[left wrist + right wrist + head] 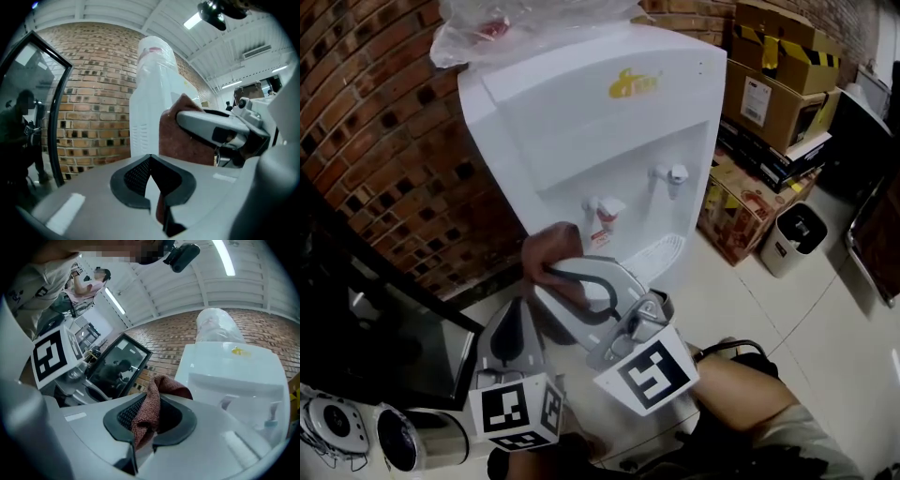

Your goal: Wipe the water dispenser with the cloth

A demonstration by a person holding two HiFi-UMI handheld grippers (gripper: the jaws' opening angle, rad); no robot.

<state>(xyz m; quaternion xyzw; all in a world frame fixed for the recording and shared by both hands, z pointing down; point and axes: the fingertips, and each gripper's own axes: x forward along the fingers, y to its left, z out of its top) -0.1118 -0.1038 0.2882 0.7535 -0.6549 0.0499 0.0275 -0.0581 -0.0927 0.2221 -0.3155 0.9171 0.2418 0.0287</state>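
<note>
The white water dispenser (609, 141) stands against a brick wall, with a yellow logo and two taps (605, 208) above its drip tray (661, 251). My right gripper (555, 272) is shut on a reddish-brown cloth (546, 249), which it holds in front of the dispenser's lower left part, below the taps. In the right gripper view the cloth (146, 414) hangs between the pads of the right gripper (151, 398), with the dispenser (234, 373) ahead. My left gripper (518, 307) sits lower left, shut and holding nothing. The left gripper view shows the left gripper (150, 159), the dispenser's side (145, 117) and the cloth (180, 138).
A crumpled plastic bag (520, 23) lies on top of the dispenser. A dark-framed glass door (384, 309) stands to the left by the brick wall (366, 122). Cardboard boxes (769, 84) and a small white bin (794, 239) are at the right. The person's knee (741, 389) is below.
</note>
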